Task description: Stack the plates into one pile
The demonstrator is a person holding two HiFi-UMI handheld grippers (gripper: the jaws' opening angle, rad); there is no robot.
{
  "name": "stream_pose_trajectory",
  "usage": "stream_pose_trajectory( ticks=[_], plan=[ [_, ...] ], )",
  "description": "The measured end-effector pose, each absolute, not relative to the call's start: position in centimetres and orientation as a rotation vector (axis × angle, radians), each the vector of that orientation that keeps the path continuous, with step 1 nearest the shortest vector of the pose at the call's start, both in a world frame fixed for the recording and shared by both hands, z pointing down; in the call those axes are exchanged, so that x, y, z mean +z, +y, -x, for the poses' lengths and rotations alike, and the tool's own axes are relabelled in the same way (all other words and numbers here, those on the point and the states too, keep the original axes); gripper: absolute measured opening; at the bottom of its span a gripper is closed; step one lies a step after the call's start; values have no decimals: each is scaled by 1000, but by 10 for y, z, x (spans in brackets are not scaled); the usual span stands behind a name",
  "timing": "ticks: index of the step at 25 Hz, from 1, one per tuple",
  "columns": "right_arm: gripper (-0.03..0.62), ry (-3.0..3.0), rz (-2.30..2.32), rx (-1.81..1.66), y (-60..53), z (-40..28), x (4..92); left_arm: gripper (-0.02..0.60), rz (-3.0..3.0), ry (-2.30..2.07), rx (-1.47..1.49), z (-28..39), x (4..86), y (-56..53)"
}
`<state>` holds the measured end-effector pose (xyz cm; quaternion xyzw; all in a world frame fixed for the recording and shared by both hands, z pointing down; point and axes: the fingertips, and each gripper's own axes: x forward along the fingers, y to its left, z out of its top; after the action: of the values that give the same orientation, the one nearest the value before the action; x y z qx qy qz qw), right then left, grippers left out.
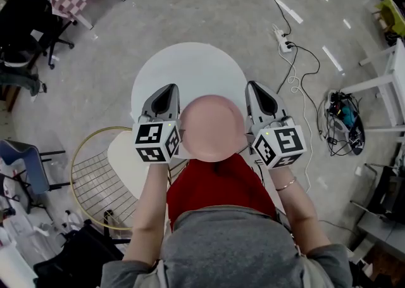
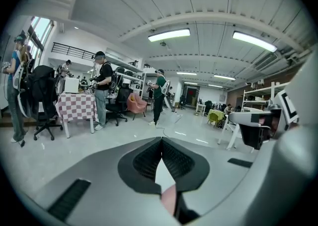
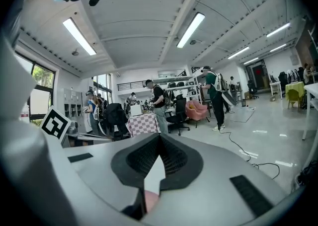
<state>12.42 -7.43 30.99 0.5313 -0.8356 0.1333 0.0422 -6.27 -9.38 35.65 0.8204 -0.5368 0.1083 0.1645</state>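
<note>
**Pink plate carried between two closed tongs over the round tabletop**

The person held the left tongs (image 1: 166, 90) and the right tongs (image 1: 255, 89) side by side, both pointing toward the far side and tipped a little downward. Between them sat a pink plate (image 1: 213, 130). Its left rim lay against the inner side of the left tongs and its right rim against the inner side of the right tongs. The plate appeared to be clear of the white round tabletop (image 1: 190, 65), which spread out beyond and beneath it.

In each gripper view the ribbed pads met at their tips, so both tongs were fully closed. A sliver of pink showed low in the gap behind the tips, with white above it. It was unclear whether the rim was nipped there or only rested against the closed jaws.

On the floor (image 1: 221, 2), to the near left of the tabletop, stood a chair (image 1: 123, 157) with a pale seat and a gold wire frame. Far to the right lay a power strip (image 1: 283, 38).
</note>
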Motion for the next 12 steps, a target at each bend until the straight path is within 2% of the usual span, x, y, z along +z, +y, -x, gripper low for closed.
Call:
stream_pose_trajectory(
  ticks=[12],
  plan=[
    [28, -2575, -1620, 364, -78, -122, 303, 15, -2368, -1577, 274, 66, 339, -92]
  ],
)
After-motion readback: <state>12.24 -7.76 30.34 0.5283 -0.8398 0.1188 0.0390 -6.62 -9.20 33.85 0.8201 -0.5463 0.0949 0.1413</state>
